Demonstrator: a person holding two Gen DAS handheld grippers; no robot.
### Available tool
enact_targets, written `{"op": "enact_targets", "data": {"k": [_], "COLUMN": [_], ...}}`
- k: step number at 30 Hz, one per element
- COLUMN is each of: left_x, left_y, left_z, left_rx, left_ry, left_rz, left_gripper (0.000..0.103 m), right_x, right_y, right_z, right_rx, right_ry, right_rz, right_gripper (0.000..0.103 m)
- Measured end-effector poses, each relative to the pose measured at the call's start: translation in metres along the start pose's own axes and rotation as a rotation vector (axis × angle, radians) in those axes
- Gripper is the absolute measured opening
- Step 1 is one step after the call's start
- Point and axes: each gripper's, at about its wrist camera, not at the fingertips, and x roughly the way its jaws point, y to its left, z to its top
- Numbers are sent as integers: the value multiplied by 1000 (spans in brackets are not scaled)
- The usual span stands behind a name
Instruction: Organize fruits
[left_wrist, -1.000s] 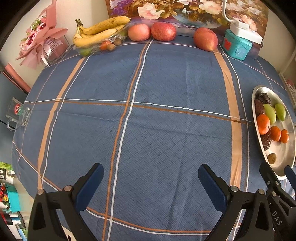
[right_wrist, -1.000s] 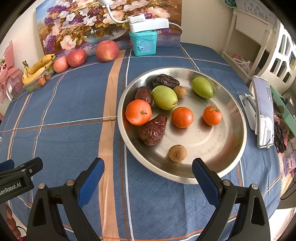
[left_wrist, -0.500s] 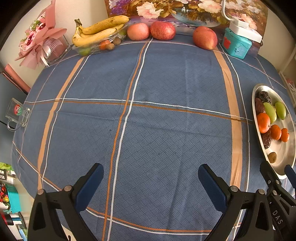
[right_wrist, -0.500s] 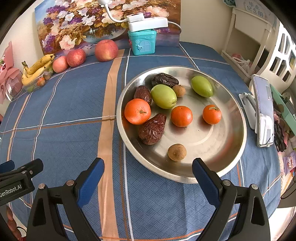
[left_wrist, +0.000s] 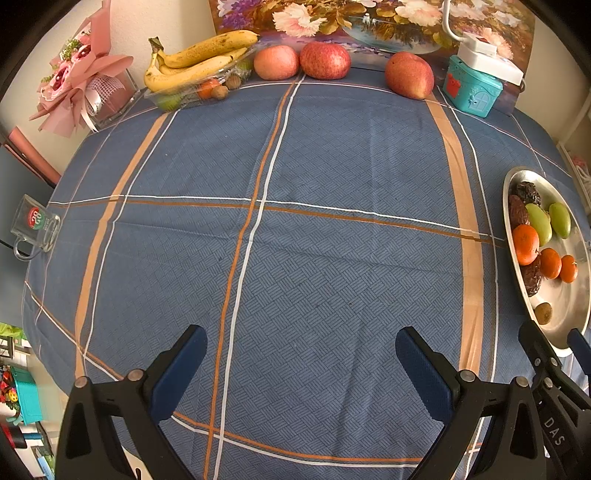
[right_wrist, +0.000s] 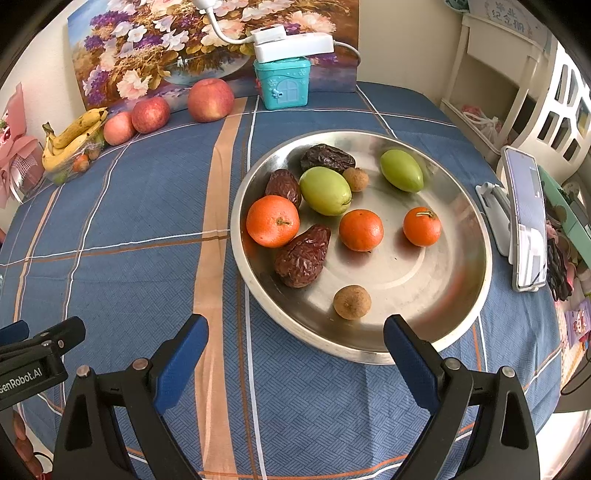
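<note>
A steel dish (right_wrist: 458, 295) on the blue checked tablecloth holds three oranges (right_wrist: 272, 220), two green fruits (right_wrist: 325, 190), three dark dates (right_wrist: 303, 255) and two small brown longans (right_wrist: 351, 301). My right gripper (right_wrist: 295, 343) is open and empty, just in front of the dish's near rim. My left gripper (left_wrist: 301, 354) is open and empty over bare cloth; the dish (left_wrist: 565, 339) lies at its right. At the far edge stand three apples (left_wrist: 325, 60) and a clear tray with bananas (left_wrist: 195, 61) and small fruits.
A teal toy house (right_wrist: 282, 83) with a white lamp base stands at the back by a flower painting. A phone on a stand (right_wrist: 524, 221) is right of the dish. A pink bouquet (left_wrist: 79, 88) and a glass mug (left_wrist: 35, 229) are at the left.
Both grippers have shifted slightly; the views have barely changed. Both stay open and empty, and no fruit has moved.
</note>
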Motion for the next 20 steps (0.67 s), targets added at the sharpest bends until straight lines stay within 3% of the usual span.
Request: {"op": "enact_targets", "data": {"k": [14, 20], "left_x": [0, -8], "left_y": [0, -5], "left_z": [0, -3], "left_rx": [1, 31], "left_ry": [1, -35], "left_rz": [1, -4], "left_gripper": [103, 103], "right_x": [0, -1], "right_y": [-3, -4], "right_z": [-1, -1], "right_rx": [17, 25], "right_ry": [5, 8], "right_rz": [-8, -11], "right_gripper": [96, 96]}}
